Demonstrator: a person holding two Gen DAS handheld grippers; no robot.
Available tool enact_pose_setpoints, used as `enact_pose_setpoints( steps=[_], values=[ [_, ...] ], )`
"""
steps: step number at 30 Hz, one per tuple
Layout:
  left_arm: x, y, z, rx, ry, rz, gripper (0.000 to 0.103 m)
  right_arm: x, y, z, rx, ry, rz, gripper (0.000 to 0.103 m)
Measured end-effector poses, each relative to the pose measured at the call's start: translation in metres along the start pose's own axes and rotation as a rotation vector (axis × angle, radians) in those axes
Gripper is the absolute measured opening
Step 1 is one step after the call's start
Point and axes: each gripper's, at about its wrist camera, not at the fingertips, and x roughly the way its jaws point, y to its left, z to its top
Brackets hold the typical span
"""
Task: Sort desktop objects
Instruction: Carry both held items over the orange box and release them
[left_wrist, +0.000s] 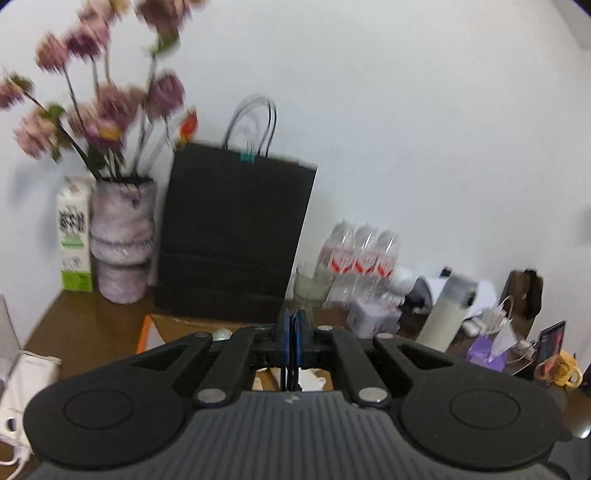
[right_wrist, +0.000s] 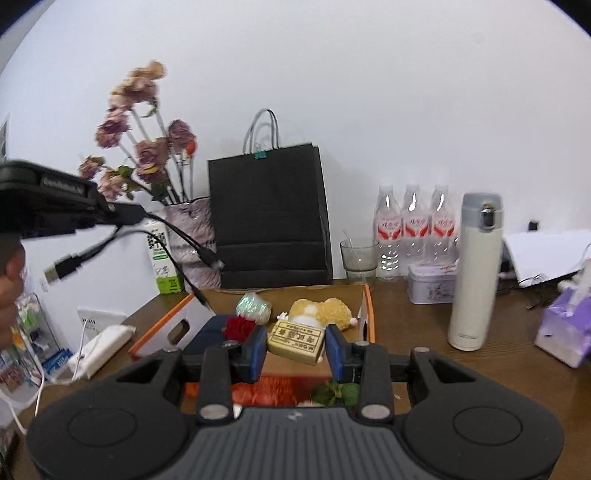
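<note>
The right gripper hangs low over the orange-edged cardboard box with its blue fingers spread wide, a tan eraser block lying between the pads without clearly touching either, red and green bits beneath. The left gripper has its pads pressed together, a thin dark cable seemingly pinched between them. Farther into the box sit a red flower, an iridescent ball and a yellow plush toy; along the desk's back edge stand a black paper bag, a vase of flowers, a glass, three water bottles and, nearer right, a white thermos.
</note>
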Motion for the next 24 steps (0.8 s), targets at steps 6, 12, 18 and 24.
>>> enact_pose_setpoints(
  steps=[6, 12, 18, 24],
  values=[
    [0.102, 0.009, -0.006, -0.084, 0.149, 0.011, 0.004, 0.101, -0.020, 0.037, 0.012, 0.148, -0.022, 0.033],
    [0.188, 0.027, -0.027, -0.065, 0.266, 0.127, 0.005, 0.198, -0.025, 0.038, -0.025, 0.353, -0.111, 0.033],
    [0.198, 0.043, -0.033, -0.001, 0.299, 0.157, 0.022, 0.227, -0.033, 0.025, -0.015, 0.391, -0.090, 0.034],
    [0.169, 0.042, -0.020, 0.018, 0.238, 0.174, 0.063, 0.216, -0.031, 0.036, 0.010, 0.375, -0.078, 0.071]
  ],
)
